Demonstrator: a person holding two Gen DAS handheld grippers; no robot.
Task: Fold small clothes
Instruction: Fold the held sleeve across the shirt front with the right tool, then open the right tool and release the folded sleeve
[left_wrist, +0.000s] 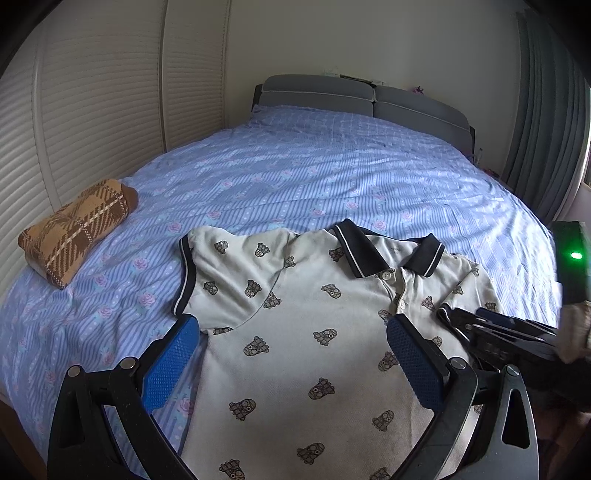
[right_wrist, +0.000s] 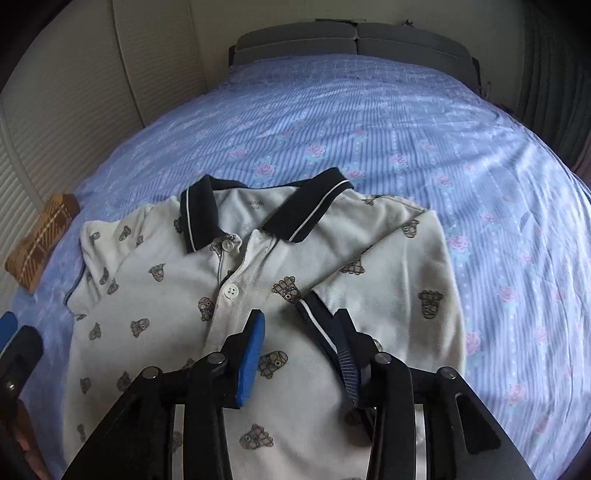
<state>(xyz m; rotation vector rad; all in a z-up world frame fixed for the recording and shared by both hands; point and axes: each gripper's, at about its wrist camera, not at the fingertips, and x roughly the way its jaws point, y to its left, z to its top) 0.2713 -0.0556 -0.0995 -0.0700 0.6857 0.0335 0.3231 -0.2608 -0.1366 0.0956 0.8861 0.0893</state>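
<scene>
Polo shirt (right_wrist: 258, 295) lay face-up on the bed (right_wrist: 369, 122); right sleeve (right_wrist: 369, 258) already folded inward, left sleeve and body folds remained. Left tongs (left_wrist: 291, 354) wide, empty; right tongs (right_wrist: 299, 332) part-open beside sleeve cuff (right_wrist: 314, 317). Folded plaid garment (left_wrist: 74, 232) far left.

Left gripper (left_wrist: 293, 363) and right gripper (right_wrist: 299, 354): black angular frames, round silver pivot screws, textured blue finger pads (left_wrist: 170, 369).

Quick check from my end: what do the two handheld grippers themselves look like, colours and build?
Both match. The left gripper has black angular linkage arms joined by round silver pivot pins, with bright blue, fine-textured pads on the jaws. The right gripper has the same black frame and silver pins, with ribbed pad edges. A green light glows on its body.
</scene>
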